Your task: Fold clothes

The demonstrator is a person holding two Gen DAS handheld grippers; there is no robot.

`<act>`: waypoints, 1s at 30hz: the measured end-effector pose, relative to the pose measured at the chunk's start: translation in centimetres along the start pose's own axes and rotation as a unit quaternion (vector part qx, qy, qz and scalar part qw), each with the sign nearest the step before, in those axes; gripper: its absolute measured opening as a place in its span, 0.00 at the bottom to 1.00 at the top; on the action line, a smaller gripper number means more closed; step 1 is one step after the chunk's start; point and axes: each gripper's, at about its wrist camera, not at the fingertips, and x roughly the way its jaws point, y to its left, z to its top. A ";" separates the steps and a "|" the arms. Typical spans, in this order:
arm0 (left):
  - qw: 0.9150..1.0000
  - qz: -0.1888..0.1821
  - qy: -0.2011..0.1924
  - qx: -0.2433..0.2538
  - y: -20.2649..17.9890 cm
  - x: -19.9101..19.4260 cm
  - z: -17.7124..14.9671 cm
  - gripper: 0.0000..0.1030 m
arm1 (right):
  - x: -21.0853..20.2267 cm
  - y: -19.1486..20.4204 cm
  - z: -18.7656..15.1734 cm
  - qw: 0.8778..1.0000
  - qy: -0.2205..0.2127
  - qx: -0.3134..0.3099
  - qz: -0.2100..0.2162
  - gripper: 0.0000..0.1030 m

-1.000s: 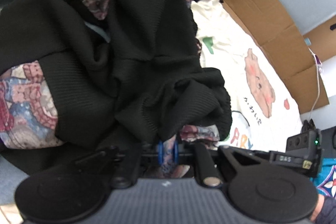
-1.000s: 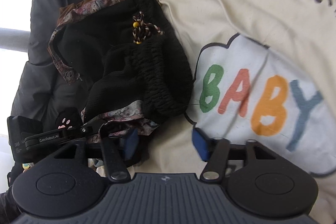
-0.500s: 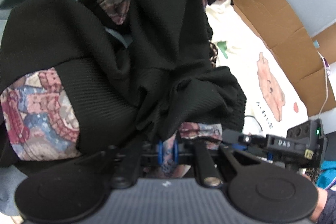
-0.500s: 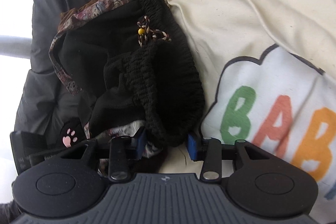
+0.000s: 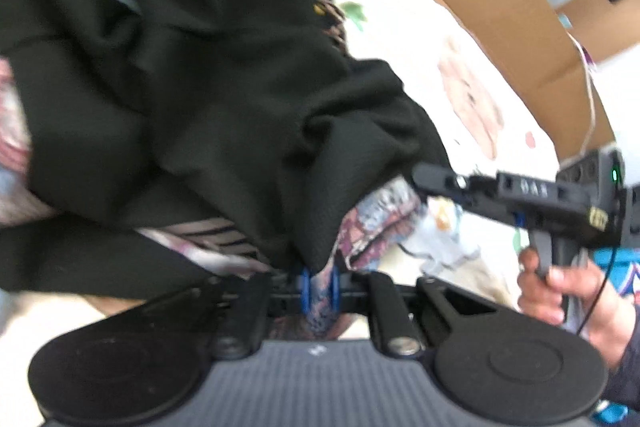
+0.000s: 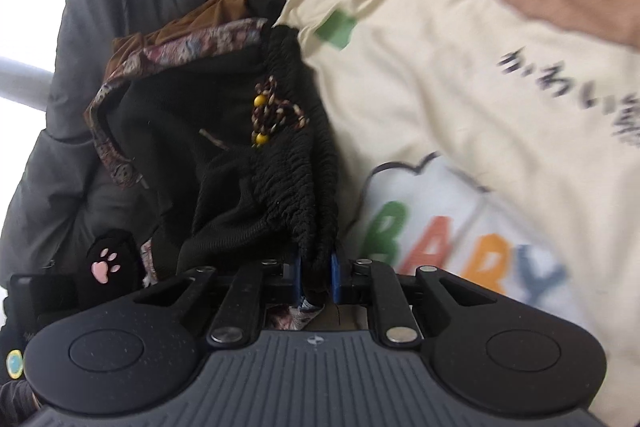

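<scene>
Item: black garment (image 6: pixel 256 163), patterned trim, bunched at the cream blanket's (image 6: pixel 460 75) edge. Left gripper (image 5: pixel 319 285): clamped on its patterned hem. Right gripper (image 6: pixel 315 277): jaws closing on the shirred waistband. Advice: lift both evenly, probably spreading apart, so the cloth hangs flat before folding.

From where I sit, both feeds are evenly lit by soft daylight, with no hard shadows. My left wrist view is smeared by motion: the black garment (image 5: pixel 224 115) loses its weave and the cardboard (image 5: pixel 492 7) edges streak. The right wrist view is sharper near centre, yet the cream printed sheet (image 6: pixel 460 75) blurs toward the right edge. A blown-out white patch glares at its far left. Fisheye bending curves both frames' borders.
</scene>
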 end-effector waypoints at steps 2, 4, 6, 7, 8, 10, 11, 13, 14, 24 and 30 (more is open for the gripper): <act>1.000 -0.010 0.012 0.017 -1.6 0.7 -0.6 0.10 | -1.3 -0.2 -0.2 1.000 -0.010 -0.005 -0.015 0.11; 0.999 -0.020 0.025 0.033 -3.3 1.3 -1.2 0.10 | -2.4 -0.6 -0.5 0.999 -0.014 -0.001 -0.030 0.11; 0.998 -0.026 0.039 0.046 -4.9 2.0 -1.8 0.10 | -3.7 -1.1 -0.9 0.999 -0.019 0.002 -0.045 0.11; 0.997 -0.028 0.045 0.051 -5.7 2.3 -2.0 0.10 | -4.5 -1.3 -1.1 0.998 -0.023 0.003 -0.051 0.11; 0.997 -0.030 0.049 0.057 -6.5 2.6 -2.2 0.10 | -5.3 -1.6 -1.2 0.998 -0.027 0.005 -0.058 0.11; 0.996 -0.037 0.053 0.066 -7.8 3.0 -2.4 0.11 | -7.0 -2.2 -1.7 0.997 -0.035 0.006 -0.073 0.11; 0.995 -0.039 0.054 0.070 -8.5 3.2 -2.5 0.11 | -7.8 -2.6 -2.0 0.996 -0.039 0.009 -0.082 0.11; 0.995 -0.038 0.057 0.075 -9.5 4.0 -2.0 0.14 | -9.5 -3.6 -2.4 0.994 -0.048 0.018 -0.100 0.11; 0.994 -0.036 0.059 0.080 -10.1 4.2 -1.9 0.16 | -10.4 -4.1 -2.6 0.992 -0.053 0.024 -0.110 0.11; 0.987 -0.010 0.056 0.148 -12.7 2.5 -0.4 0.42 | -16.4 -7.3 -4.6 0.981 -0.084 0.054 -0.165 0.11; 0.985 0.057 0.018 0.165 -10.4 -0.7 1.9 0.60 | -19.4 -7.7 -5.5 0.974 -0.102 0.066 -0.193 0.11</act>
